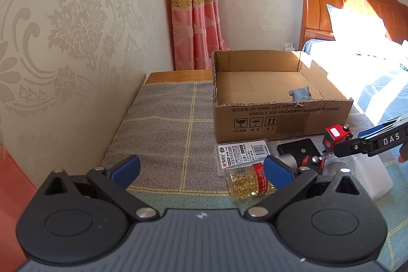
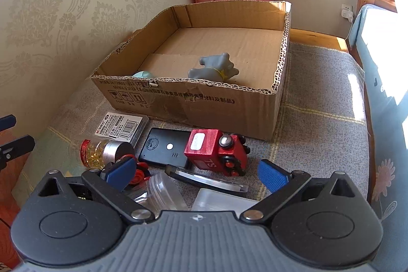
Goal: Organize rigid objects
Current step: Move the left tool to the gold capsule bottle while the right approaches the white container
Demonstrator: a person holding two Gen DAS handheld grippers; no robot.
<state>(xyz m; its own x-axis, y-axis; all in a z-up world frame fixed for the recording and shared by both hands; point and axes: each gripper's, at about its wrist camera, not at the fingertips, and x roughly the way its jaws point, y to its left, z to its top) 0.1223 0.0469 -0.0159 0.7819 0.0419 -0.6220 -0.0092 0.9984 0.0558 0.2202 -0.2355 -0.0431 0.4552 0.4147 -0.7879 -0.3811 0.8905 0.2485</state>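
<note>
The red truck [image 2: 216,152] is seen just beyond the right hand-held gripper [image 2: 196,173], wide open and empty, nearer than the left hand-held gripper [image 1: 201,168], equally open

A wooden worktop [image 2: 316,38] is carrying a grey checked cloth [image 2: 318,124], and an open brown cardboard box [image 2: 229,108] is sitting on the cloth. Just in front of the box are lying a flat clear plastic case [image 2: 122,125], a black remote [image 2: 163,147], a red wooden toy train [image 2: 216,151] and a clear capsule bottle [image 2: 102,151].
</note>
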